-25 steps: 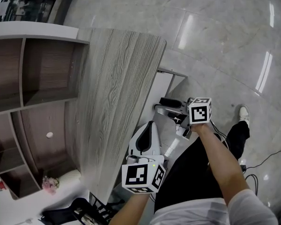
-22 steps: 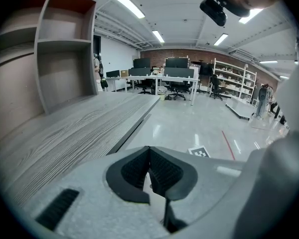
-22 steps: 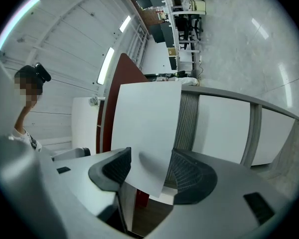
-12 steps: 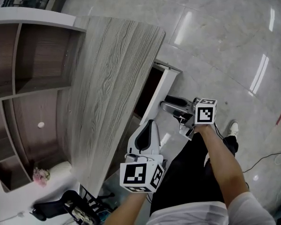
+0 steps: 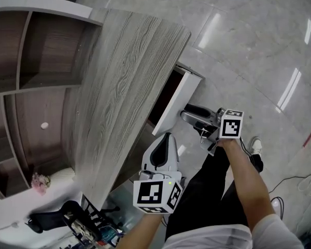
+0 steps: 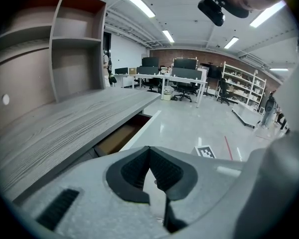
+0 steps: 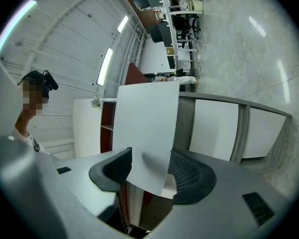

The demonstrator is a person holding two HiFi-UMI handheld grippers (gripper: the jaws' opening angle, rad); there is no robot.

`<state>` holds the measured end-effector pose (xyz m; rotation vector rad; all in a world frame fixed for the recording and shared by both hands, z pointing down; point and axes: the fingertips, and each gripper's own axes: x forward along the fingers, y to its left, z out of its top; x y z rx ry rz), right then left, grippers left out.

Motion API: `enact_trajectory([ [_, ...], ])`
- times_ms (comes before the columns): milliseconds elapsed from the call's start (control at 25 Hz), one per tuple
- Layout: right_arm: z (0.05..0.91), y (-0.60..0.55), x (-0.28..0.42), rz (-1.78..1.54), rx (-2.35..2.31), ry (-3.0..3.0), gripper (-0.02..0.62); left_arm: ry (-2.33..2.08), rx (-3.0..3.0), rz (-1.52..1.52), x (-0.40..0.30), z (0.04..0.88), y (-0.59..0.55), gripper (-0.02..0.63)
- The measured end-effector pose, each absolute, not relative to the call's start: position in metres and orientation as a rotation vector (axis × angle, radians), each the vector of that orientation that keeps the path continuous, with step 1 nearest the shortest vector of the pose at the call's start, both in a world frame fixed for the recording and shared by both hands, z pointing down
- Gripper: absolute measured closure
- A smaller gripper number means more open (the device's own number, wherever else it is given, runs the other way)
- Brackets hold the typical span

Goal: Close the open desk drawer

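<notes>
Since a second ago the head view has swung: the drawer (image 5: 177,104) now shows its dark opening between the tabletop (image 5: 124,87) edge and its white front, which was barely visible before. Your right hand-held gripper (image 5: 193,122) has slid slightly toward the right of the frame.

Position: drawer stands open at centre frame, under the right-hand edge of the tabletop, with the white front angled out over the floor (image 5: 238,45).

Right hand-held gripper: jaws stand wide and grip nothing. The white front fills the gap ahead of them. Contact with it cannot be confirmed.

Left hand-held gripper (image 6: 149,149): jaws together, empty, low in the frame and apart from the drawer.

Step in hand, as judged: the push itself.
- Set both jaw tips flat on the face, near its middle, not at the corner.
- Drive straight along the slide line, toward the upper left of the frame. An off-centre push would likely skew the drawer.
- Keep the left one clear of the closing gap.
</notes>
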<state>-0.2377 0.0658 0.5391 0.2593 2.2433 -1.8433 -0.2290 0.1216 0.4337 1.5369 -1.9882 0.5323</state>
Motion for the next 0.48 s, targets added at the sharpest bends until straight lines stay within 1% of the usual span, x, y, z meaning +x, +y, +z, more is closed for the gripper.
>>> enact_trajectory([
  [240, 0.555, 0.073, -0.216, -1.874, 0.216, 2.260, 0.350, -1.999, 1.525, 0.526, -0.225, 0.433, 0.126, 0.604],
  [480, 0.558, 0.074, -0.216, -1.868, 0.192, 2.294, 0.356, -2.003, 1.531, 0.539, -0.221, 0.433, 0.134, 0.604],
])
